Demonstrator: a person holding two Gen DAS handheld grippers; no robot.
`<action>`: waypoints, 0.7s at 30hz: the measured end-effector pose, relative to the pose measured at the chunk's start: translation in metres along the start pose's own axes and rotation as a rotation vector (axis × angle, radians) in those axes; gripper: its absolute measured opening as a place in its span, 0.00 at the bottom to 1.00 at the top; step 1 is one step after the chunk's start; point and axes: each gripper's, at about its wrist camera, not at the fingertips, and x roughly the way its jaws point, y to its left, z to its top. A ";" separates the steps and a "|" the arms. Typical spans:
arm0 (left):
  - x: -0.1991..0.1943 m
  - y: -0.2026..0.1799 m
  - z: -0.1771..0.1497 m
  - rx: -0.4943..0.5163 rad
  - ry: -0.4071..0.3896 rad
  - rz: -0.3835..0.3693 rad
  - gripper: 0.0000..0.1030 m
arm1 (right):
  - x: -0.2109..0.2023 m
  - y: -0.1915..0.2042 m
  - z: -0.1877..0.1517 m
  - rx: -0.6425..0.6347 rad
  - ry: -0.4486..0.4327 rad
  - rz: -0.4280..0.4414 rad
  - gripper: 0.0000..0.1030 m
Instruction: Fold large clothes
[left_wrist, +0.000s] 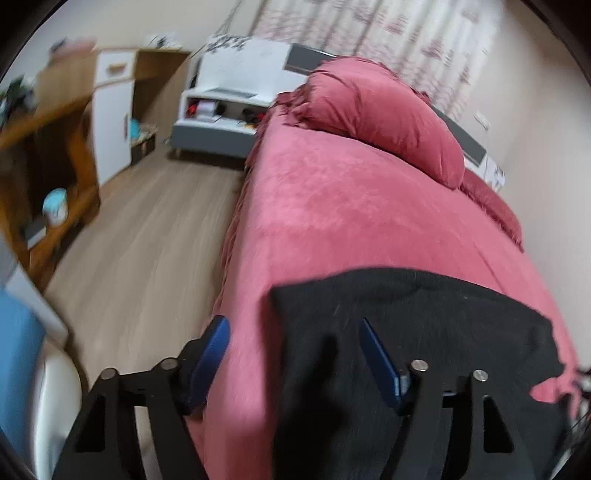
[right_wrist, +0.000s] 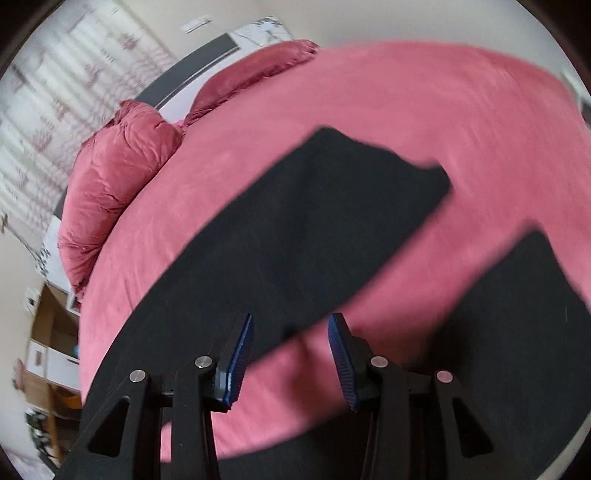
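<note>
your left gripper has its blue fingers spread wide with nothing between them, poised over the near left corner of the black garment; one finger sits above the pink bedspread at the bed's edge, the other above the black cloth. your right gripper is also open, a clear gap between its fingers, holding nothing, and it hangs over the spot where the garment's two spread sections meet. the garment lies flat on the bedspread at the near end of the bed, one section running away up the bed, the other going off to the right. beyond it, pink pillows rest at the headboard. left of the bed are the wood floor, a white nightstand and a white cupboard. both views are blurred.
</note>
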 end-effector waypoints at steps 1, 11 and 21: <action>-0.005 0.004 -0.006 -0.013 0.011 -0.007 0.75 | -0.008 -0.007 -0.009 0.027 0.001 0.010 0.41; -0.047 0.002 -0.071 0.067 0.136 -0.069 0.81 | -0.071 -0.063 -0.089 0.150 -0.005 0.040 0.41; -0.081 0.009 -0.107 0.053 0.184 -0.053 0.88 | -0.145 -0.156 -0.129 0.316 -0.121 -0.061 0.52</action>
